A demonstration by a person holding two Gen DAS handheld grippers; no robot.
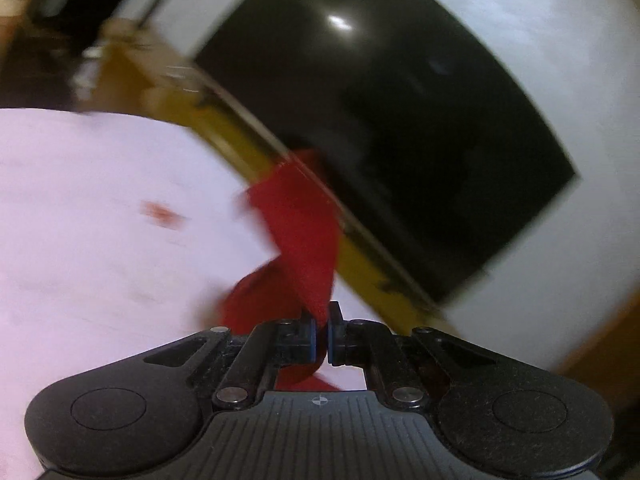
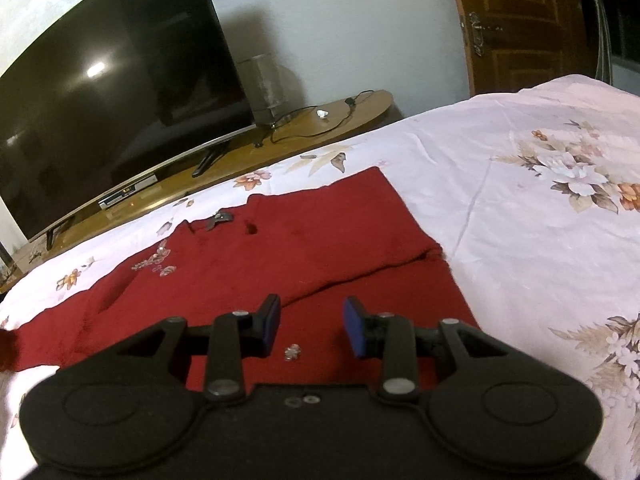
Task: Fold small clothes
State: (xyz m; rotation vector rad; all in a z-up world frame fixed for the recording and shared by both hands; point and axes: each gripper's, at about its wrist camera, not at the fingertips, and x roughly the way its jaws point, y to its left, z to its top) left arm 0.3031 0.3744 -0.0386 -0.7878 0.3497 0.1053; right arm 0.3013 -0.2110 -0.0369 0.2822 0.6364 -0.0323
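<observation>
A dark red garment (image 2: pixel 288 248) lies spread on the floral bedsheet (image 2: pixel 520 208), with small sparkly decorations and a fold line across it. My right gripper (image 2: pixel 310 326) is open and empty, hovering just above the garment's near part. In the blurred left wrist view, my left gripper (image 1: pixel 322 338) is shut on a strip of the red garment (image 1: pixel 298 232), which is lifted above the sheet (image 1: pixel 100 220) and stretches away from the fingers.
A large black TV (image 2: pixel 108 92) stands on a wooden unit (image 2: pixel 320 128) beyond the bed, with a set-top box, cables and a grey cylinder. A wooden door (image 2: pixel 520 24) is at the back right. The TV (image 1: pixel 400 120) fills the left wrist view too.
</observation>
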